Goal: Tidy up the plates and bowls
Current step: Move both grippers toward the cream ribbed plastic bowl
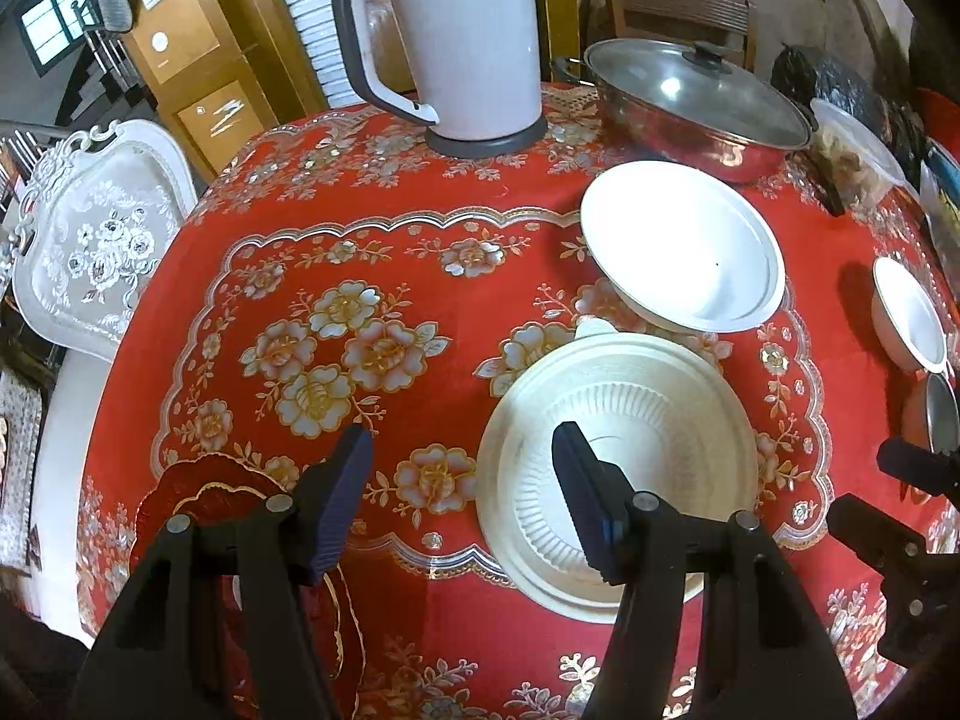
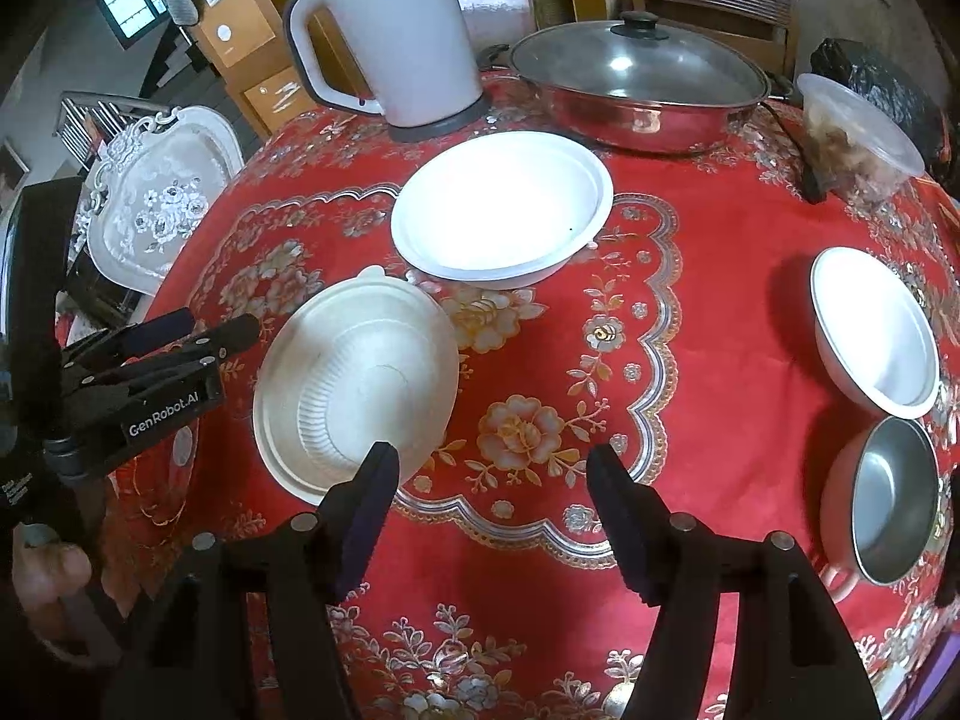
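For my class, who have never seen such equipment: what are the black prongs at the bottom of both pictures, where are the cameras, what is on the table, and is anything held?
The prongs are hand-held two-finger grippers, one per hand, each carrying a forward-looking camera. The left gripper and right gripper are both open, holding nothing. On the red floral tablecloth sit a ribbed cream disposable bowl, a smooth white disposable bowl, a small white bowl, a pink steel-lined bowl, a white electric kettle and a lidded steel pot.
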`<move>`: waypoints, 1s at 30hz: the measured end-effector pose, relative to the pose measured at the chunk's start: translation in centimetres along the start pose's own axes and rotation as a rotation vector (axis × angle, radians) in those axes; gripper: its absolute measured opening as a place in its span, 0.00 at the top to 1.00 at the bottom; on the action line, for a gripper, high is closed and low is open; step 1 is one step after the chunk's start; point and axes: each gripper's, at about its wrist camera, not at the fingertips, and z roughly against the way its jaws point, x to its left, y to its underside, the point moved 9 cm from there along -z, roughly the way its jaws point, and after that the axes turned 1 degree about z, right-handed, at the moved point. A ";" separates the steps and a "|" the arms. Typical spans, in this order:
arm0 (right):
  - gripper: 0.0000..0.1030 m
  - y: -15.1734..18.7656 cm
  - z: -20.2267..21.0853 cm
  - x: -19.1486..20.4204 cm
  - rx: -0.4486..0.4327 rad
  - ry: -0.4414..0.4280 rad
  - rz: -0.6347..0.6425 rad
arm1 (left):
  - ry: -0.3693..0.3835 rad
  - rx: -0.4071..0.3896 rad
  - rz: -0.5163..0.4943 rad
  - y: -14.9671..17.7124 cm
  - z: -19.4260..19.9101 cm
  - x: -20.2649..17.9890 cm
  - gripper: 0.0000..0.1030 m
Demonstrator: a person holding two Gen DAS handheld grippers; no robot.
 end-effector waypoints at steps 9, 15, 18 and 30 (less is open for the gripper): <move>0.35 -0.2 0.2 0.5 -0.002 0.006 0.023 | 0.185 -0.052 0.013 -1.6 1.0 -0.6 0.41; 0.35 -0.4 0.2 1.3 -0.004 -0.002 0.041 | 0.187 -0.067 0.022 -2.2 1.3 0.3 0.41; 0.35 -0.6 0.1 1.5 -0.009 -0.003 0.043 | 0.152 -0.073 0.035 -2.2 1.0 1.1 0.39; 0.32 -0.7 -0.5 1.2 0.002 -0.022 0.017 | 0.134 -0.037 0.001 -1.6 -0.3 1.2 0.34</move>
